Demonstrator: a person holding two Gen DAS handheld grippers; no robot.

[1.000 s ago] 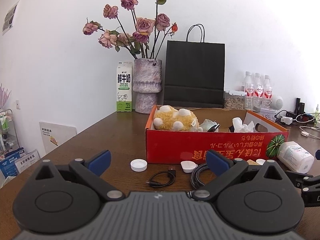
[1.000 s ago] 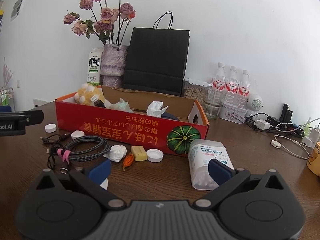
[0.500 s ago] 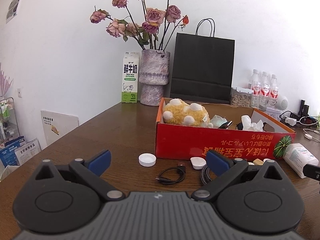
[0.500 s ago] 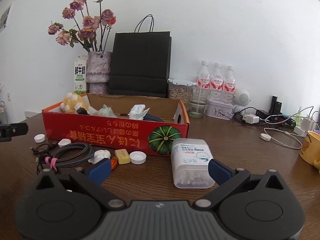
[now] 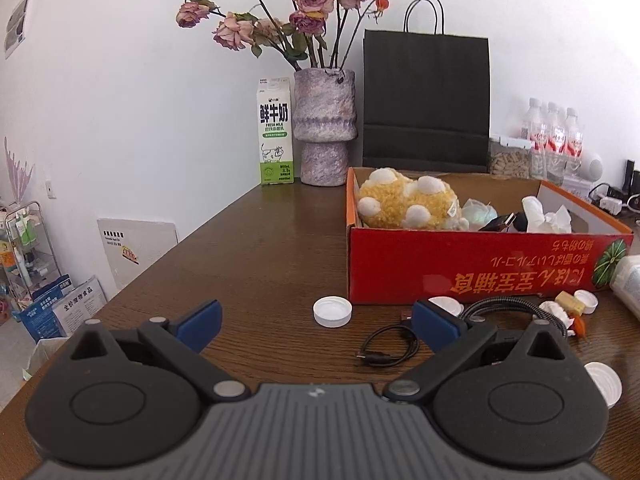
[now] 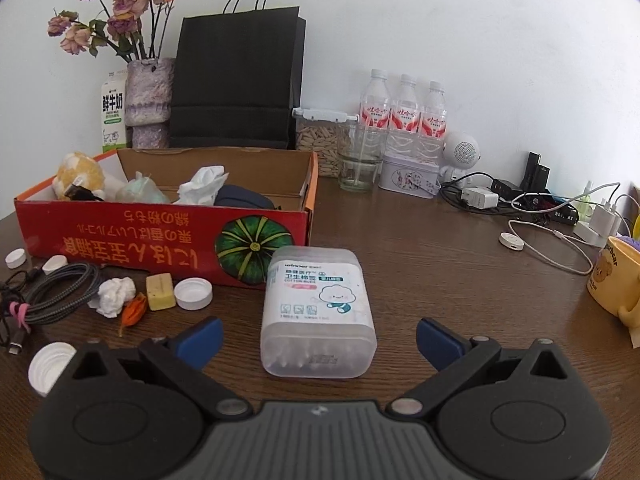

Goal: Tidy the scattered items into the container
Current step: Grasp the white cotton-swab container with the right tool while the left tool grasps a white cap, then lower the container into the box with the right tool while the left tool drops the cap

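**Both grippers spread wide above the cluttered table**

The right gripper (image 6: 318,336) is held low and level over the brown wooden table (image 6: 440,264), looking toward the wall. Its blue-padded fingers (image 6: 202,336) are spread wide and grasp nothing. The clear cotton swab box (image 6: 318,312) lies on the table between them, its near end in line with the fingertips but touching neither pad.

The left gripper (image 5: 316,322) is also level and low, its fingers (image 5: 198,320) released and equally wide, with only bare table between them. Just ahead of its gap lies a white bottle cap (image 5: 332,311), and a small coiled black cable (image 5: 386,350) lies beside the right fingertip.

The red cardboard box (image 6: 160,244), printed with a green pumpkin, stands open on the table. Inside it are a yellow plush toy (image 5: 408,204), a crumpled tissue (image 6: 202,186) and a dark pouch (image 6: 244,198).

In front of the box, still on the table, lie a coiled braided cable (image 6: 52,294), a wad of white paper (image 6: 114,296), a yellow block (image 6: 160,292), an orange scrap (image 6: 132,312) and another white cap (image 6: 193,293). One more white cap (image 6: 46,364) lies just beside the right gripper's left finger.

Behind the box stand a milk carton (image 5: 275,132), a vase of dried roses (image 5: 325,128) and a black paper bag (image 5: 426,100).
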